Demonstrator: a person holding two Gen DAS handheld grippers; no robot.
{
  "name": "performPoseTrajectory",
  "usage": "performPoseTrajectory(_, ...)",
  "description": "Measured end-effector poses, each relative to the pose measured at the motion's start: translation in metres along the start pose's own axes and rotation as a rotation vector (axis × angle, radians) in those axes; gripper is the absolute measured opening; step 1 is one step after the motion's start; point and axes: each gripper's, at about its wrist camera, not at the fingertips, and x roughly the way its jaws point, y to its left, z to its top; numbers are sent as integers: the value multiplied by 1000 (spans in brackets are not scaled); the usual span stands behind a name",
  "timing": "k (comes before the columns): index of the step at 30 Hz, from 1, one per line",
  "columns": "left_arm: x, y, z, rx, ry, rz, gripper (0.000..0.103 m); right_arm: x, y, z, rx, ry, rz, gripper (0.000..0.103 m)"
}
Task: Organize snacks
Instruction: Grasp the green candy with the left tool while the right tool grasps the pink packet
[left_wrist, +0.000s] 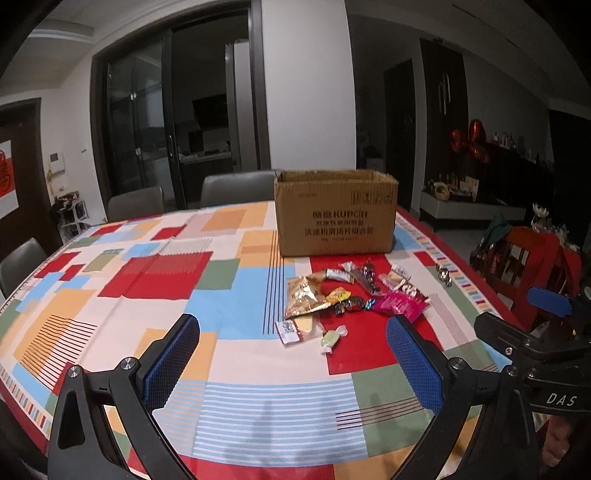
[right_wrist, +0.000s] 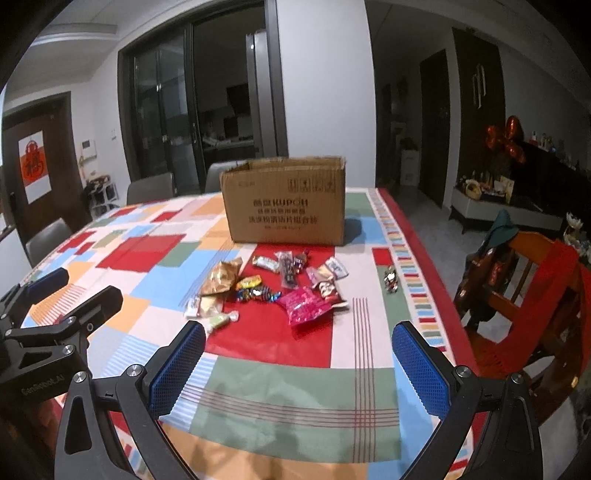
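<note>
Snacks (right_wrist: 273, 288) lie dead ahead of my right gripper (right_wrist: 299, 363), box (right_wrist: 284, 201) beyond. Left gripper (left_wrist: 293, 360) sits equally near (both spread wide, holding nothing).

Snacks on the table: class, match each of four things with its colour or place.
Things:
1. cardboard box
2. crinkled packet
3. foil bag
4. wrapped candy

Descriptions:
A. gold
B. pale green, nearest the fingers
C. pink
D. brown, behind the snack pile

Pairs: 1-D, 2-C, 3-A, 4-B
</note>
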Motion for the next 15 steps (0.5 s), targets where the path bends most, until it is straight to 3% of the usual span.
performPoseTrajectory(7,34,-3,-3,19,81,-23,91,33,1,-1,-18,74,29,102)
performPoseTrajectory(15,78,-10,-4,47,176,-76,71,71,3,3,-75,137,29,92)
